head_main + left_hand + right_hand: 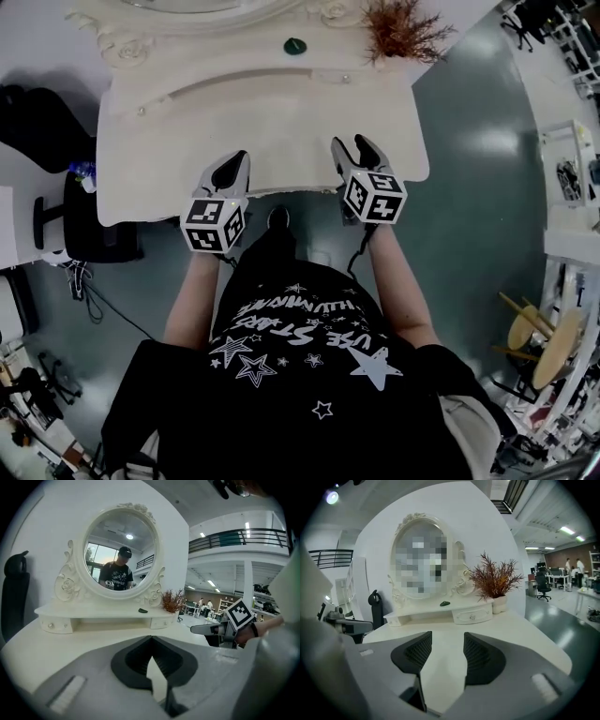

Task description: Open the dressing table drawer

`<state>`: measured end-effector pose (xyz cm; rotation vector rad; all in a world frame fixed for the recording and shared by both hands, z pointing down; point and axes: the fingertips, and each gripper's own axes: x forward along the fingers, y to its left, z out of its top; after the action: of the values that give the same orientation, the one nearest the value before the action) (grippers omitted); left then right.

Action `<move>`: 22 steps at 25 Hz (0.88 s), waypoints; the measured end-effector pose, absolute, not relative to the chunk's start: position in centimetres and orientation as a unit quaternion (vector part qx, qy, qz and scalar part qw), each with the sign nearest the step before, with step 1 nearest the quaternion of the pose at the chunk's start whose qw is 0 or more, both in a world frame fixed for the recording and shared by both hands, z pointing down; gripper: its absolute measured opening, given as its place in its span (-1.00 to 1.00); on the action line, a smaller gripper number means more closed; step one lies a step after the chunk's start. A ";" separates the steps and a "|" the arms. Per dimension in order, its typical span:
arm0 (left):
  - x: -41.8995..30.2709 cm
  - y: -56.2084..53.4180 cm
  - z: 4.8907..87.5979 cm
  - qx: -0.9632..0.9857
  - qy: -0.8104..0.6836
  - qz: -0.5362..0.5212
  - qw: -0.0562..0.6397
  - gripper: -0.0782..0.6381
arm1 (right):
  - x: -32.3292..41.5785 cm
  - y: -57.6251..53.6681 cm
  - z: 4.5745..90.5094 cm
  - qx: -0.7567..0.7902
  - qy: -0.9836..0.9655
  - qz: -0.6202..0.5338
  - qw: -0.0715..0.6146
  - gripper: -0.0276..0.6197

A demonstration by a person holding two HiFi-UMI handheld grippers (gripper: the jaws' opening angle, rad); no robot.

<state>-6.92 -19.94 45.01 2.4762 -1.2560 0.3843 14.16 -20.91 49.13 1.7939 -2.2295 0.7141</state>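
At my nine o'clock a black chair (14,597) stands just beside the left edge of the dressing table (262,122), so that side is tight. At eleven o'clock the left drawer (50,625) sits shut in the end of the raised shelf (103,613), its small knob facing me. My left gripper (151,641) hovers over the table's front edge, at about seven o'clock of the top. Its fingers are pressed together at the tips with nothing between them. Ahead of it, toward twelve, bare white tabletop runs all the way to the shelf. Dead ahead at twelve rises the oval mirror (119,550), and a small dark green object (295,45) lies on the shelf just right of centre. My right gripper (447,651) hangs about level with the left one, near it but apart, at about five o'clock of the top. Its fingers are spread and hold nothing, with only tabletop showing in the gap. At its one o'clock the right drawer (472,615) is shut too, knob outward, with open tabletop between us. Just past it, at two o'clock, a reddish plant (494,581) in a white pot stands on the table beside the shelf's end. Beyond the table's right edge, at three o'clock, the green floor (478,187) lies open.
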 end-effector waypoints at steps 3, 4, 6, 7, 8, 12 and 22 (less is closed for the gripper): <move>-6.5 -23.1 45.4 0.876 -0.429 0.142 0.171 -0.78 | 14.6 -23.8 49.5 0.617 -0.742 0.242 0.101 -0.18; -6.3 -24.0 45.4 0.877 -0.425 0.143 0.173 -0.78 | 14.8 -24.6 49.6 0.620 -0.739 0.242 0.104 -0.19; -6.0 -25.9 45.7 0.879 -0.418 0.146 0.176 -0.78 | 15.2 -26.3 49.9 0.628 -0.731 0.241 0.111 -0.20; -5.8 -26.8 45.8 0.880 -0.414 0.148 0.178 -0.78 | 15.4 -27.2 50.1 0.633 -0.727 0.241 0.116 -0.21; -5.7 -27.7 46.0 0.881 -0.410 0.150 0.179 -0.78 | 15.7 -28.0 50.3 0.637 -0.722 0.240 0.121 -0.24; -5.0 -30.9 46.8 0.885 -0.397 0.156 0.186 -0.78 | 16.8 -31.4 51.6 0.653 -0.704 0.235 0.149 -0.25; -4.0 -35.3 48.9 0.893 -0.364 0.167 0.206 -0.78 | 18.7 -36.7 54.9 0.680 -0.665 0.238 0.197 -0.23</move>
<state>-3.98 -35.28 48.90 2.4871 -1.0140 0.4659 18.70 -36.66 54.86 1.9027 -1.8622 0.6666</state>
